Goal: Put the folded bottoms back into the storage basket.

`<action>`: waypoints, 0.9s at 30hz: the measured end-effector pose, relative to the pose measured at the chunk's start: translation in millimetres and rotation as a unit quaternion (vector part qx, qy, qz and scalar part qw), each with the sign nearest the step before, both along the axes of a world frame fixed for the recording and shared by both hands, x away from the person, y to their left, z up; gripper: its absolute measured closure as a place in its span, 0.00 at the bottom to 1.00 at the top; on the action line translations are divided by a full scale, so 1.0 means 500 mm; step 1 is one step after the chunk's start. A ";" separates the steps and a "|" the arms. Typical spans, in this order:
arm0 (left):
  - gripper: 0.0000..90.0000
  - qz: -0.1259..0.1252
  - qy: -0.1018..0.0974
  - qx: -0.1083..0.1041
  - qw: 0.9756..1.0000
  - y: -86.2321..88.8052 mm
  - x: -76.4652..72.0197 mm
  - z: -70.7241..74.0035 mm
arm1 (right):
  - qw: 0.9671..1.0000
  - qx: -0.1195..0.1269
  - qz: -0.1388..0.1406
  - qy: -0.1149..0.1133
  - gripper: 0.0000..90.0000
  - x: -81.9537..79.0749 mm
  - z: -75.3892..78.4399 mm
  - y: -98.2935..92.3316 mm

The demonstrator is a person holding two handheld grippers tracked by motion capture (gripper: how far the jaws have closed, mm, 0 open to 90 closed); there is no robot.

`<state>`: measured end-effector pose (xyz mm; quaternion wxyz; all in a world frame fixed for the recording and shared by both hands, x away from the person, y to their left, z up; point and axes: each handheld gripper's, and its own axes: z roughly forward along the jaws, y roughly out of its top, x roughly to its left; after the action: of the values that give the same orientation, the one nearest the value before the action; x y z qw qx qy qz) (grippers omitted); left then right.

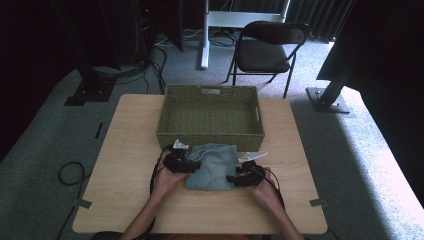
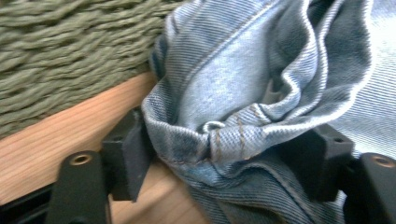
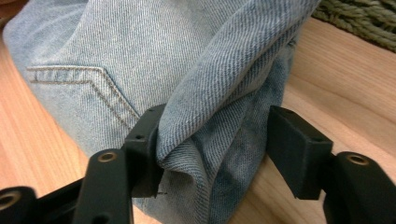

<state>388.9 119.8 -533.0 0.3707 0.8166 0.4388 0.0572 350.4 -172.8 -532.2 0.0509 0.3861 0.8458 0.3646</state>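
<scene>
In the high view the folded light-blue denim jeans [image 1: 212, 167] read as a rumpled bundle whose folds and seams are too small to make out, and the person's forearms are cut off by the bottom edge. The gripper views bring the cloth close but crop it: in the left gripper view the jeans [image 2: 261, 93] run off the top and right edges, and in the right gripper view the jeans [image 3: 154, 70] run off the top. The denim is faded pale blue with a diagonal weave, tan double stitching on a pocket corner, and a thick bunched hem with a lighter worn edge. It lies on the light wooden table [image 1: 130, 150], its far edge just in front of the near wall of the rectangular olive-green woven basket [image 1: 210, 117]. The left gripper [image 2: 229, 154] straddles a bunched fold, jaws spread wide; the left pad touches the cloth, yet the fold looks unpinched, so released. The right gripper [image 3: 219, 149] has cloth against its left pad, with a gap before the right pad: not clamped.
</scene>
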 end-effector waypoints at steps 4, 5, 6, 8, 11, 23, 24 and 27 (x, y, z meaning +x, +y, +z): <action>0.42 -0.008 0.008 -0.003 1.000 -0.003 0.002 0.003 | 1.000 0.003 0.006 0.004 0.52 -0.001 0.001 0.002; 0.43 -0.010 0.005 0.003 1.000 -0.004 0.000 0.005 | 1.000 0.003 0.008 0.004 0.54 -0.001 0.002 0.003; 0.48 -0.011 0.002 0.006 1.000 -0.006 -0.001 0.006 | 1.000 0.000 0.012 0.002 0.56 -0.002 0.004 0.005; 0.52 -0.013 -0.011 0.021 1.000 -0.012 -0.009 0.013 | 1.000 -0.004 0.015 -0.001 0.61 -0.003 0.005 0.006; 0.66 -0.015 -0.036 0.043 0.998 -0.021 -0.023 0.021 | 0.999 -0.024 0.024 -0.028 0.75 -0.015 0.015 0.018; 0.83 -0.030 -0.089 0.051 0.994 -0.012 -0.059 0.061 | 0.997 -0.029 0.032 -0.070 0.84 -0.042 0.041 0.018; 0.84 -0.030 -0.092 0.048 0.994 -0.011 -0.063 0.067 | 0.997 -0.026 0.033 -0.072 0.84 -0.045 0.046 0.017; 0.84 -0.034 -0.104 0.048 0.993 -0.008 -0.074 0.084 | 0.996 -0.022 0.036 -0.084 0.84 -0.052 0.059 0.012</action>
<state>352.2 115.8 -490.8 0.3758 0.8376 0.3670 0.1501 324.2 -166.6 -502.6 0.1173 0.3221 0.8597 0.3786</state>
